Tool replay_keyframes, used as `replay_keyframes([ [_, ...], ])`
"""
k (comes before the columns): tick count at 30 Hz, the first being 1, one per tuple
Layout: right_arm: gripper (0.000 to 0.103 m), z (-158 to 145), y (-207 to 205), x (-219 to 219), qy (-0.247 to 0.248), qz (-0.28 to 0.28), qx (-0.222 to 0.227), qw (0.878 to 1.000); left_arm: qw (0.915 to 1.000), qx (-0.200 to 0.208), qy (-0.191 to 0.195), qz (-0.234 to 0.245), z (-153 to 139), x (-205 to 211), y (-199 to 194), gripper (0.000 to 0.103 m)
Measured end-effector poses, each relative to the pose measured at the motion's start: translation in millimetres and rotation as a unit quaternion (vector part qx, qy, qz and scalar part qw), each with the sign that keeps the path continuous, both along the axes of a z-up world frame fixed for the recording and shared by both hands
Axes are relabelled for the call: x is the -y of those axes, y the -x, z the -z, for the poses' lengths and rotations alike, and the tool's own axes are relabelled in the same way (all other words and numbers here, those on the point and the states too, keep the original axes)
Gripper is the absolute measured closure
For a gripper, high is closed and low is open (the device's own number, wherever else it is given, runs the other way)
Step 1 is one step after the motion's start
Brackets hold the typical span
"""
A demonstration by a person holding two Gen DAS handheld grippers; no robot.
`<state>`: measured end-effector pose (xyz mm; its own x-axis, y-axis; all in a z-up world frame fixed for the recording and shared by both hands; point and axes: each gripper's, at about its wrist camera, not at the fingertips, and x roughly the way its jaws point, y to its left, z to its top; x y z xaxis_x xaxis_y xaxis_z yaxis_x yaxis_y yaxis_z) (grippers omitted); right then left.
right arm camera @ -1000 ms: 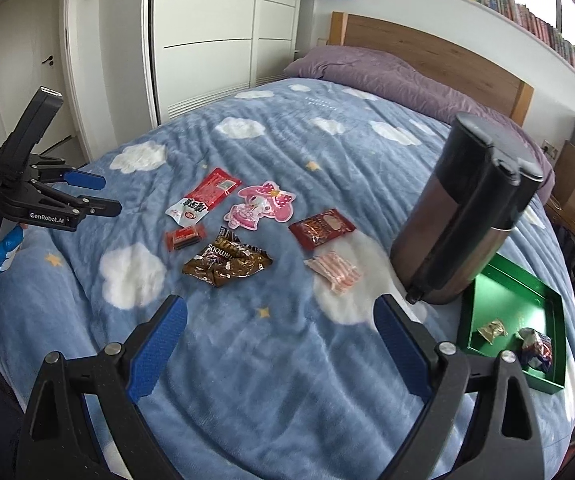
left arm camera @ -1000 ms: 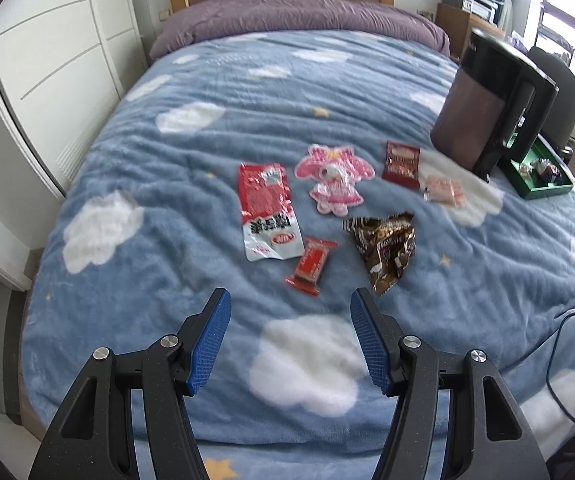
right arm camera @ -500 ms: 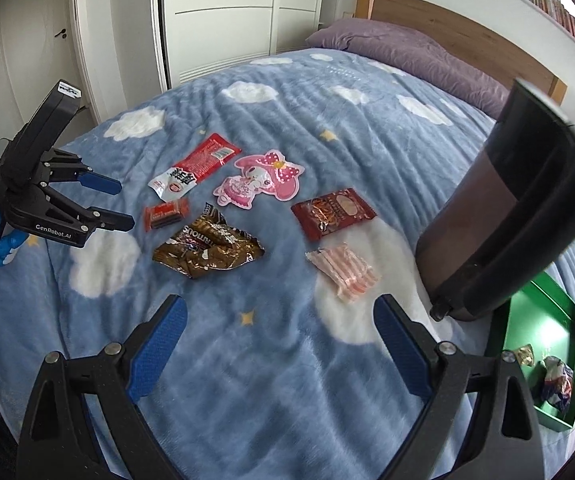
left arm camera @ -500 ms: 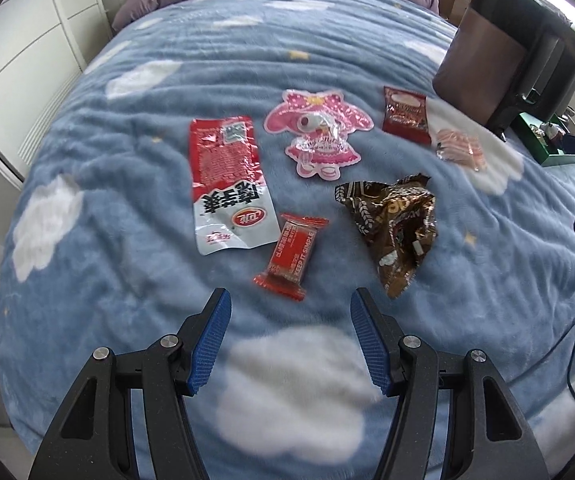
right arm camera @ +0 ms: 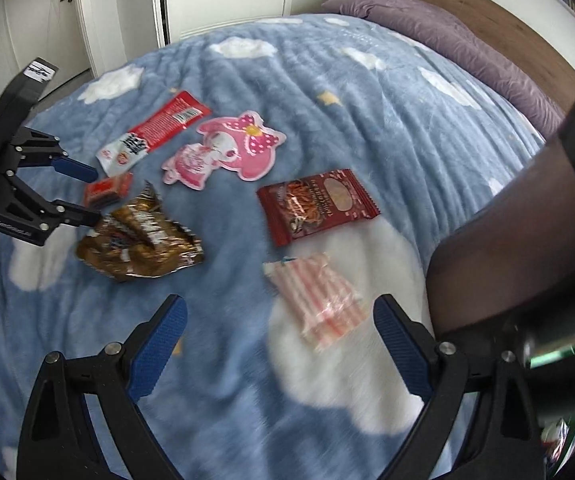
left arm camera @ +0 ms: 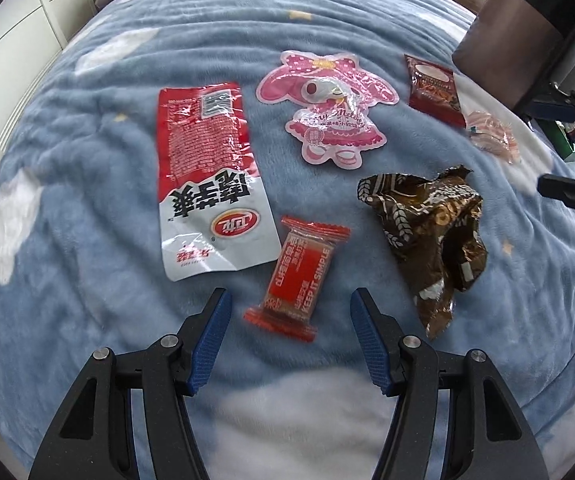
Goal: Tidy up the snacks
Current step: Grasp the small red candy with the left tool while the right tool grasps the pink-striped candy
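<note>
A: Item: small red candy [left arm camera: 297,280], on blanket [left arm camera: 87,280]. Left gripper [left arm camera: 289,320] spread, empty, straddling it.

B: Right gripper [right arm camera: 279,334] spread over striped packet [right arm camera: 319,300]. Risk: jaws pinching plush fabric too.

Spread on the bed [left arm camera: 87,300]: long packet [left arm camera: 207,184] at left, small candy [left arm camera: 299,276] just beside it, crumpled wrapper [left arm camera: 427,236] at right; behind them, figure-shaped pouch [left arm camera: 327,104] and square sachet [left arm camera: 433,90].

A bed [left arm camera: 87,300] with a blue cloud-print blanket carries six snack packets [left arm camera: 207,184] and a dark canister [right arm camera: 527,240].
</note>
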<state>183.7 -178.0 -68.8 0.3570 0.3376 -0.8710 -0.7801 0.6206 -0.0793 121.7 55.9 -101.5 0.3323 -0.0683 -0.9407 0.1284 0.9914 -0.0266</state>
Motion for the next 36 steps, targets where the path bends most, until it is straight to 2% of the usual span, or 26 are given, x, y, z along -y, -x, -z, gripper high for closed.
replay_keyframes([
  [15, 0.001, 37.8, -30.7, -12.7, 0.037, -0.029, -0.022, 0.999, 0.9995, -0.017, 0.017, 0.021, 7.2, 5.8, -25.1, 0.049],
  [16, 0.006, 39.4, -30.8, -13.4, 0.039, -0.031, -0.023, 0.999, 0.9994, -0.017, 0.017, 0.023, 7.0, 5.9, -24.9, 0.052],
  [18, 0.03, 41.7, -31.9, -13.6, 0.039, -0.032, -0.03, 0.998, 0.9993, -0.02, 0.019, 0.025, 6.8, 6.4, -25.0, 0.057],
  [19, 0.036, 42.2, -31.9, -13.7, 0.04, -0.032, -0.031, 0.998, 0.9992, -0.021, 0.019, 0.027, 6.7, 7.1, -25.2, 0.06],
  [21, 0.06, 42.2, -32.2, -13.6, 0.038, -0.033, -0.033, 0.998, 0.9991, -0.022, 0.017, 0.032, 6.2, 10.3, -25.5, 0.064],
  [22, 0.065, 42.1, -31.6, -13.8, 0.037, -0.034, -0.036, 0.998, 0.999, -0.022, 0.016, 0.035, 5.8, 11.7, -25.8, 0.068],
  [27, 0.078, 41.7, -28.9, -13.4, 0.033, -0.033, -0.045, 0.998, 0.9988, -0.028, 0.023, 0.034, 4.4, 15.7, -26.1, 0.082],
  [30, 0.086, 40.8, -25.7, -12.0, 0.03, -0.031, -0.049, 0.998, 0.9988, -0.028, 0.022, 0.033, 4.4, 17.0, -25.1, 0.083],
  [36, 0.092, 38.1, -17.6, -8.5, 0.021, -0.021, -0.056, 0.998, 0.9993, -0.023, 0.013, 0.025, 3.8, 20.3, -20.5, 0.084],
])
